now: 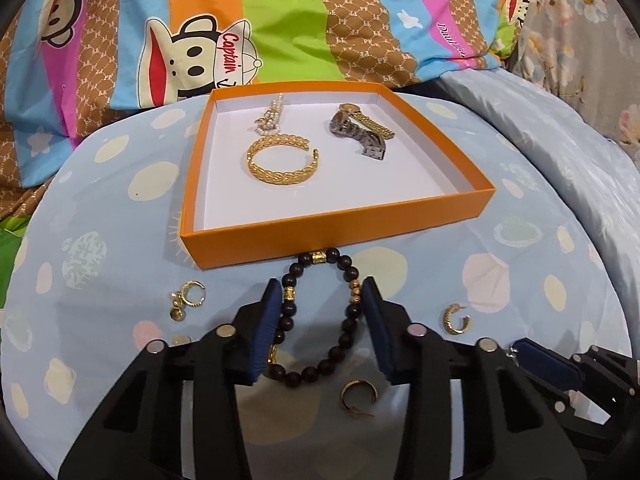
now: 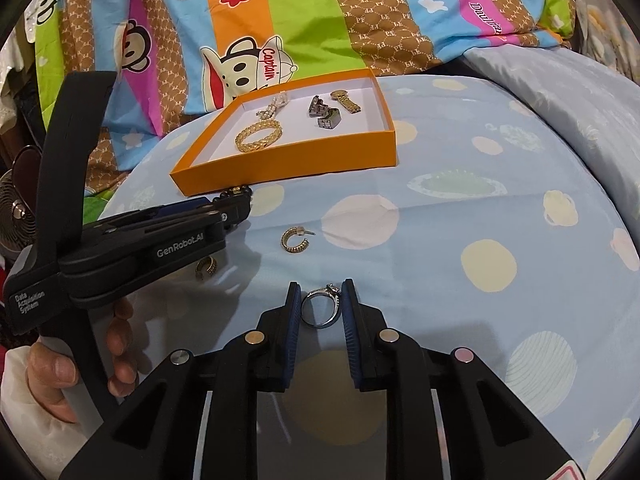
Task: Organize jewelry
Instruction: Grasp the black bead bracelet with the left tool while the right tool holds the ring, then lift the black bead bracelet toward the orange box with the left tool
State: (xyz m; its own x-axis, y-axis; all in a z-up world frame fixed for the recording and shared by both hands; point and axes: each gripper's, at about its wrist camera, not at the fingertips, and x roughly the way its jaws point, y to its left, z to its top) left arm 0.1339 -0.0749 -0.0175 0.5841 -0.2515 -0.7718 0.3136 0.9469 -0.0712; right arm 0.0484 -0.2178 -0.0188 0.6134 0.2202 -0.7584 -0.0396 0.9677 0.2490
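Observation:
My left gripper [image 1: 322, 284] points down at the blue dotted sheet, its blue pads pressing both sides of a dark bead bracelet [image 1: 320, 368] just in front of the orange box [image 1: 280, 240]. My right gripper [image 2: 320, 286] is shut on a silver ring [image 2: 333, 290] that stands on edge between its pads. In the right wrist view the left gripper [image 2: 240, 204] is at the left, with the bracelet's beads [image 2: 238, 191] showing at its tips. The box holds a gold bangle [image 1: 282, 160], a pearl piece [image 1: 272, 116] and two watches [image 1: 360, 128].
Loose gold hoop earrings [image 1: 456, 319] [image 1: 358, 396] and a dangling earring [image 1: 188, 296] lie on the sheet around my left gripper. A striped cartoon blanket [image 1: 280, 20] rises behind the box. A person's hand [image 2: 56, 372] grips the left gripper's handle. A small fan [image 2: 18, 208] is at far left.

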